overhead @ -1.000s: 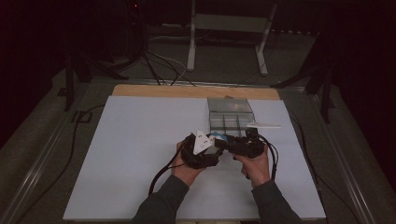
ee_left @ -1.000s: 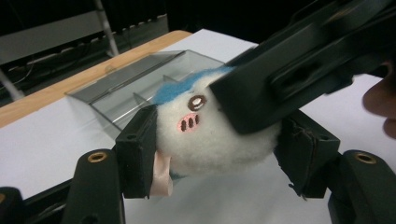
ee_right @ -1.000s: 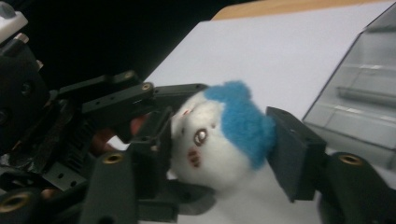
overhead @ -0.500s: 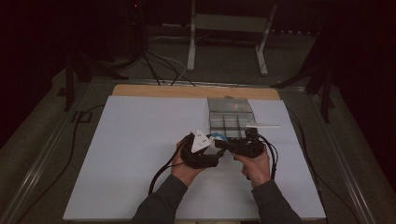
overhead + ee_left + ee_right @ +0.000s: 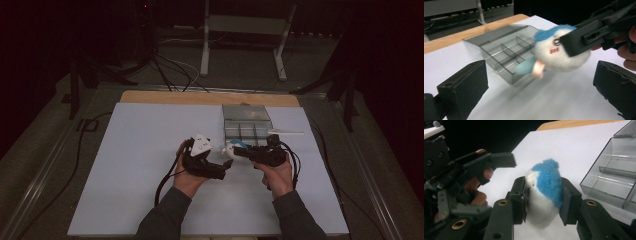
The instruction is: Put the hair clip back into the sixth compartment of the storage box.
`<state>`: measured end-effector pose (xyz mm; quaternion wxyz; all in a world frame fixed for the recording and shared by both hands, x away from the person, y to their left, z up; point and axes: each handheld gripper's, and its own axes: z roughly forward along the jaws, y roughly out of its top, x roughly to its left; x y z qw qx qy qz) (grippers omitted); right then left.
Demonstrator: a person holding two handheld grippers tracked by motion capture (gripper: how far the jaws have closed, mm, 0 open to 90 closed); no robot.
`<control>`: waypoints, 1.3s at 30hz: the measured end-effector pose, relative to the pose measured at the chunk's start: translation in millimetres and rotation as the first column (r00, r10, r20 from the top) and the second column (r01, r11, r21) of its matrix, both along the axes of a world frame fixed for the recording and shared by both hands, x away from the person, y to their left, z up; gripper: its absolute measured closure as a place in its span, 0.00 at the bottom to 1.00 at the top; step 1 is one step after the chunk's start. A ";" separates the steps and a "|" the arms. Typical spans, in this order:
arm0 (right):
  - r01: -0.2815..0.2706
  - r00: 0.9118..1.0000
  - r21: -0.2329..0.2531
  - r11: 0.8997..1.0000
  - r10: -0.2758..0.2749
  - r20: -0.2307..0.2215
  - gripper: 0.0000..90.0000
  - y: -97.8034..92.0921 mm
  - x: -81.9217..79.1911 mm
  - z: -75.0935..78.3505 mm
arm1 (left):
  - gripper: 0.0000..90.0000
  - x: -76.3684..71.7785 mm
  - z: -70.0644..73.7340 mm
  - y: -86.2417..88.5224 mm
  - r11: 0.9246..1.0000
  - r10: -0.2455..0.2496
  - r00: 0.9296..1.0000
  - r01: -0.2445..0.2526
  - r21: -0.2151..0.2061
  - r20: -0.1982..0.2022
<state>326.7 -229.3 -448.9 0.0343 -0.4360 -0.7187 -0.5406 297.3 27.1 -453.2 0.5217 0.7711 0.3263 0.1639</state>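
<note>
Plush toy [image 5: 545, 190], a fluffy white thing with a blue top, is clamped between the jaws of the right gripper [image 5: 544, 200], so it's up off the white tabletop [image 5: 140, 150] rather than lying on it. In the left gripper view you can spot a pink foot and a blue wing poking out, though it's a bit blurry. It sits toward the right half of the tabletop, roughly midway between the near and far edges, just in front of the clear divided organizer [image 5: 247, 127]. That organizer stands by the far edge, right of centre, with a white pen-like thing [image 5: 286, 132] lying just beside it. Left gripper [image 5: 220, 172] has its jaws spread wide with nothing between them, near the toy but not touching it.
</note>
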 end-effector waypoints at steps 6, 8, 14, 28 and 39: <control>0.006 1.000 -0.009 1.000 -0.006 0.018 0.68 -5.5 5.0 6.5 | 0.01 -2.8 2.8 30.9 0.999 0.021 1.000 -0.021 -0.026 -0.008; 0.008 1.000 -0.010 1.000 -0.008 0.021 0.68 -6.0 6.0 7.3 | 0.01 -3.5 3.0 36.3 0.999 0.032 0.999 -0.032 -0.033 -0.009; 0.016 1.000 -0.027 1.000 -0.015 0.026 0.68 -10.8 10.6 7.9 | 0.01 -10.5 1.2 73.8 0.992 0.111 0.994 -0.111 -0.059 -0.001; 0.044 0.998 -0.052 0.998 -0.041 0.054 0.68 -26.2 23.1 14.6 | 0.01 -40.5 -18.6 149.3 0.961 0.277 0.961 -0.276 -0.033 0.017; 0.079 0.994 -0.074 0.994 -0.073 0.077 0.68 -43.4 37.5 17.0 | 0.01 -75.0 -36.0 199.4 0.921 0.389 0.921 -0.388 -0.017 0.021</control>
